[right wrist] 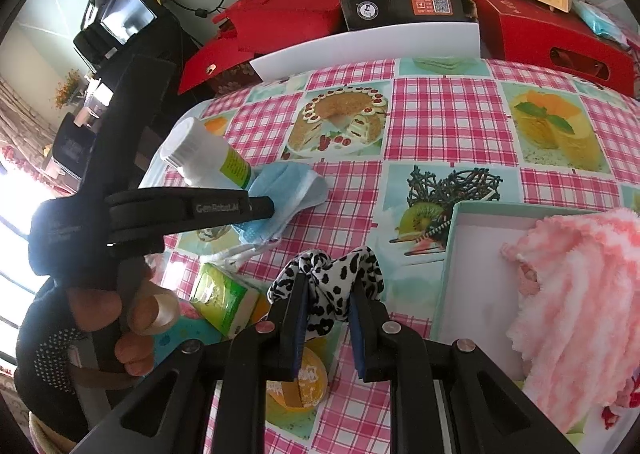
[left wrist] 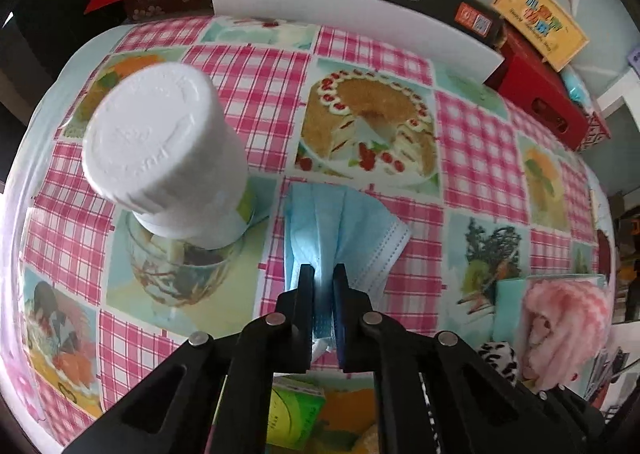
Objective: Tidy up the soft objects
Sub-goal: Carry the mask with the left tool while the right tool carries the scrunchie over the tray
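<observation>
I have both tools loaded, so I judge the step in hand to be the pick-up of two soft things, with the carry to the box still to come. My left tool is pinched together on a fold of the blue face mask, which lies on the counter around its middle, just beside the white bottle; most of the mask is on the cloth, only the gathered ridge is between the pads. My right tool is clamped on the black-and-white spotted scrunchie, near the front edge of the counter and just left of the pale green box.

That box sits toward the right front corner and already holds the pink fluffy cloth, so I read it as the place for the soft things.

Next, I think the mask has to come straight up first, so it clears the bottle without tipping it and its ear loops do not drag the small green carton nearby. The scrunchie needs only a short move over the box wall before release.
</observation>
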A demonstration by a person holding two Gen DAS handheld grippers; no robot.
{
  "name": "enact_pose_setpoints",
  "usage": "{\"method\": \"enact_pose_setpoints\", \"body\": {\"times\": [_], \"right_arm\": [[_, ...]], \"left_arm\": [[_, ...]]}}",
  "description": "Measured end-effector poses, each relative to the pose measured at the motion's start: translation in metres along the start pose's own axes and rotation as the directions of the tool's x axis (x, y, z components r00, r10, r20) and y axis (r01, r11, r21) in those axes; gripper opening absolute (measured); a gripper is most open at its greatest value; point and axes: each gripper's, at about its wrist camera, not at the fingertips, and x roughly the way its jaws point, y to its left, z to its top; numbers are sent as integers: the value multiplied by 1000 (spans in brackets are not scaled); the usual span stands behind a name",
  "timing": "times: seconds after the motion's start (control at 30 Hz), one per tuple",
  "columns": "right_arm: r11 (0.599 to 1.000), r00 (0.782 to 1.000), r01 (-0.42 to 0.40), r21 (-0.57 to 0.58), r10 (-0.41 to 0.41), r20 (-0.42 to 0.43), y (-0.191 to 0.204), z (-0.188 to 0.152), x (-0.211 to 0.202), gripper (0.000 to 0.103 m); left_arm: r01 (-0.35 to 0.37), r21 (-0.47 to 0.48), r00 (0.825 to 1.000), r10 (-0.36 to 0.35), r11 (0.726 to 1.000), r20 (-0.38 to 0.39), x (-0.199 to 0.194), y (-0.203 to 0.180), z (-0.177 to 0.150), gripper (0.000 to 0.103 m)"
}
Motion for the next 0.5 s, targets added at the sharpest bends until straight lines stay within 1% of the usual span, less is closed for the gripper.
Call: {"method": "enact_pose_setpoints", "body": {"times": [0.17,0.27,0.4,0.43,0.47,0.5], "right_arm": [[1000,999,-17,19,16,30,-3,1,-11,20],[999,997,-33,29,31,73,-4,2,-27,20],[999,986,-27,46,19,163,-5,4,-59,20],[998,982,-25,51,15,190,-6,4,-69,20],[997,971,-24,68,7,238,-8,6,-85,20],[997,971,-24,68,7,238,-8,6,-85,20]], "left_arm": [[61,-8,997,-61,998,56,-27,0,-4,8],[88,-1,990,-88,996,108,-49,-3,-6,7],[121,23,973,-123,992,196,-86,-5,-6,8],[128,30,967,-132,991,219,-96,-6,-7,8],[137,38,961,-142,990,239,-104,-8,-8,7],[150,46,953,-157,988,260,-114,-10,-9,8]]}}
